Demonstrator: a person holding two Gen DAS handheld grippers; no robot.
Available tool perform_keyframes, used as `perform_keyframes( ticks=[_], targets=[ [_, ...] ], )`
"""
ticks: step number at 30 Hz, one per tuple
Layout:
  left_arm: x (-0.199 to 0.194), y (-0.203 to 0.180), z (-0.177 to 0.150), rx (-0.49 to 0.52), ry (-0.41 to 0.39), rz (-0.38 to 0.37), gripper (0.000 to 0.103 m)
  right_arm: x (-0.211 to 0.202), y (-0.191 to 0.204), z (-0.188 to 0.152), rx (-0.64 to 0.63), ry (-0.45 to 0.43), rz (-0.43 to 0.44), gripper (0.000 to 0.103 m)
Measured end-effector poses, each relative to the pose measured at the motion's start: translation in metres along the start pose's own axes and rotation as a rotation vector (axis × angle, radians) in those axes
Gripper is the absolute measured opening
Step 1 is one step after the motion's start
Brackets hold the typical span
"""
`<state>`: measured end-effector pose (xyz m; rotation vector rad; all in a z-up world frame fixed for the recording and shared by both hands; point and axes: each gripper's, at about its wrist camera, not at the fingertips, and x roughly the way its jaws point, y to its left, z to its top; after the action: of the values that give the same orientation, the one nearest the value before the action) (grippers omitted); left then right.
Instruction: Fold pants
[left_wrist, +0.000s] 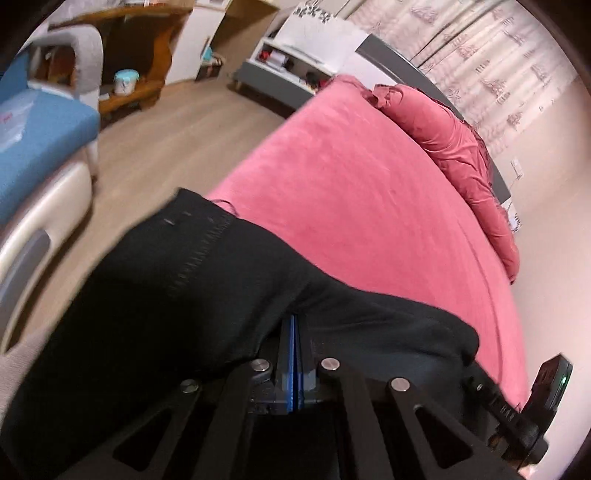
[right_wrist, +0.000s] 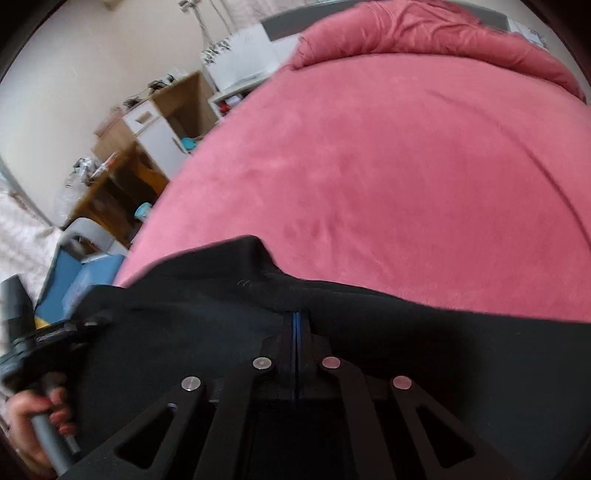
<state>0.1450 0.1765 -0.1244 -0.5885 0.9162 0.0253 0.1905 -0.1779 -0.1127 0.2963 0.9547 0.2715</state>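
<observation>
The left hand-held gripper (left_wrist: 294, 325) is matte black, its two fingers faced with blue pads (left_wrist: 294, 354), and four flat linkage bars fan out behind, each pinned with a round silver rivet (left_wrist: 259, 365). The right hand-held gripper (right_wrist: 296, 321) is built the same. A black box with a green light (left_wrist: 553, 384) is mounted beside it. The person's left hand (right_wrist: 35, 424) wears red nail polish and wraps a grey handle (right_wrist: 51, 439).

Left tongs (left_wrist: 294, 325) and right tongs (right_wrist: 295, 323) both clamped, angled downward.

Soft, even indoor light, no glare; fisheye bending with dark corners, and motion blur smearing both views' left edges.
</observation>
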Motion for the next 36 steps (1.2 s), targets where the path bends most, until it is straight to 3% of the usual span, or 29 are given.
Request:
perform_keyframes(
  ticks=[4, 8, 10, 14, 16, 18, 20, 21, 23, 29, 36],
  targets=[
    [-0.011, 0.000, -0.001, -0.004, -0.020, 0.041, 0.003, -0.014, -0.003, -0.003, 0.049, -0.034, 0.011, 0.001],
    [-0.026, -0.007, 0.003, 0.024, -0.010, 0.047, 0.005, -0.054, -0.007, -0.015, -0.003, -0.086, -0.048, 0.013],
    [-0.040, -0.016, -0.005, 0.058, -0.030, 0.035, 0.015, -0.066, -0.016, -0.019, -0.002, -0.088, -0.068, 0.014],
    [-0.048, -0.044, -0.024, 0.136, -0.022, -0.032, 0.015, -0.090, -0.048, -0.030, 0.071, -0.074, -0.116, 0.016],
    [-0.048, -0.067, -0.038, 0.221, -0.005, -0.034, 0.016, -0.102, -0.067, -0.035, 0.113, -0.070, -0.144, 0.018],
    [-0.048, -0.089, -0.052, 0.310, 0.009, -0.040, 0.016, -0.118, -0.090, -0.044, 0.170, -0.079, -0.157, 0.025],
    [-0.045, -0.107, -0.065, 0.385, 0.030, -0.054, 0.016, -0.139, -0.114, -0.053, 0.237, -0.100, -0.179, 0.051],
    [-0.043, -0.116, -0.070, 0.415, 0.045, -0.062, 0.016, -0.148, -0.123, -0.056, 0.261, -0.110, -0.190, 0.057],
    [-0.037, -0.131, -0.082, 0.459, 0.071, -0.065, 0.017, -0.169, -0.144, -0.063, 0.303, -0.133, -0.214, 0.061],
    [-0.014, -0.151, -0.100, 0.485, 0.142, -0.034, 0.017, -0.236, -0.218, -0.095, 0.488, -0.211, -0.308, 0.075],
    [-0.010, -0.143, -0.098, 0.436, 0.153, -0.051, 0.017, -0.301, -0.297, -0.140, 0.721, -0.339, -0.389, 0.075]
  ],
)
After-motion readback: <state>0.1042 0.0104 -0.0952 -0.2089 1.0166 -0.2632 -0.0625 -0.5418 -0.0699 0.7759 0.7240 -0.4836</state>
